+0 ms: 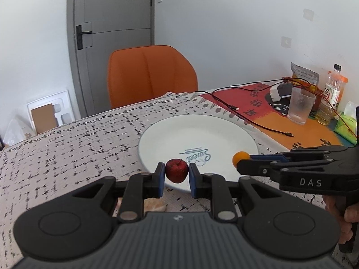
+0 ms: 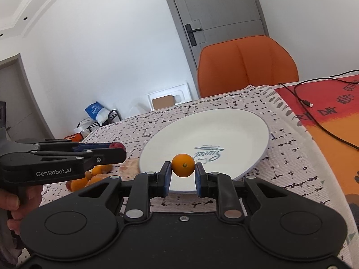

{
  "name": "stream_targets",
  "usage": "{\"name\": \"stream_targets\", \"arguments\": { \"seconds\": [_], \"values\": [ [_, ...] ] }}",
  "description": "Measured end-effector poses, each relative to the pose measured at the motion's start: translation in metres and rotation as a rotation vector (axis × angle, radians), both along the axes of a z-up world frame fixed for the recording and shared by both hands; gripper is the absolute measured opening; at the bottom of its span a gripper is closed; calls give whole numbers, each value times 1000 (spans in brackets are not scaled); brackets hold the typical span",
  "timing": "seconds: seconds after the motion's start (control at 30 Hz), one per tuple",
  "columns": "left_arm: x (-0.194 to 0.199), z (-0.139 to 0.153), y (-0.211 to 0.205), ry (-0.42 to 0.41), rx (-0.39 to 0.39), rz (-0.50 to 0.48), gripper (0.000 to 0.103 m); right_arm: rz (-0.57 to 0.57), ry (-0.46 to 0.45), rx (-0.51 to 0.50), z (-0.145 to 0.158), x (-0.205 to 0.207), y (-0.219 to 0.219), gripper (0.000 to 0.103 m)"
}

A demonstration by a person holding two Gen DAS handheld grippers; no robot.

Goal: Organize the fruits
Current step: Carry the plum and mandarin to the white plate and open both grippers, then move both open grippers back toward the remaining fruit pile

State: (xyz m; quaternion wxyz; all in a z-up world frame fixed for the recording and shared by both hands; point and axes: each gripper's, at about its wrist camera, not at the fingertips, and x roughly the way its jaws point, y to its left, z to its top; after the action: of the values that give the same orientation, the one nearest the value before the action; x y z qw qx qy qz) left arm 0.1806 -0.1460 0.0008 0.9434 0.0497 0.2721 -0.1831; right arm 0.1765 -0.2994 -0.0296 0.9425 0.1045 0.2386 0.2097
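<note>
My left gripper [image 1: 176, 172] is shut on a small red apple [image 1: 176, 170] and holds it over the near rim of a white plate [image 1: 170, 132] printed "Sweet". My right gripper [image 2: 183, 165] is shut on a small orange [image 2: 183, 165], above the plate's near edge [image 2: 224, 121]. In the left wrist view the right gripper comes in from the right with the orange [image 1: 240, 157] at its tip. In the right wrist view the left gripper comes in from the left with the apple [image 2: 117, 145] at its tip. Several orange fruits [image 2: 94, 176] and a pale fruit [image 2: 131, 164] lie on the cloth left of the plate.
A black-and-white patterned cloth [image 1: 78, 139] covers the table. To the right lie an orange-red mat [image 1: 258, 103], black cables [image 1: 235, 107], a ribbed glass [image 1: 300, 105], a bottle [image 1: 332, 92] and a snack bag [image 1: 305, 74]. An orange chair [image 1: 150, 74] stands behind the table.
</note>
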Motion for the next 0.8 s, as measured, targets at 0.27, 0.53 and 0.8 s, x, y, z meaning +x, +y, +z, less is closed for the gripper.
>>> {"name": "stream_targets", "arguments": {
  "seconds": [0.27,0.53,0.8],
  "values": [
    [13,-6,-17,14,8,-38,21,-30,-4,-13,-1,5,-4,31],
    [13,-9,-13,24,27,-18,25,-47,-2,5,-3,3,-7,71],
    [-2,-8,17,20,19,67,35,-43,-21,-13,2,-7,11,103]
  ]
}}
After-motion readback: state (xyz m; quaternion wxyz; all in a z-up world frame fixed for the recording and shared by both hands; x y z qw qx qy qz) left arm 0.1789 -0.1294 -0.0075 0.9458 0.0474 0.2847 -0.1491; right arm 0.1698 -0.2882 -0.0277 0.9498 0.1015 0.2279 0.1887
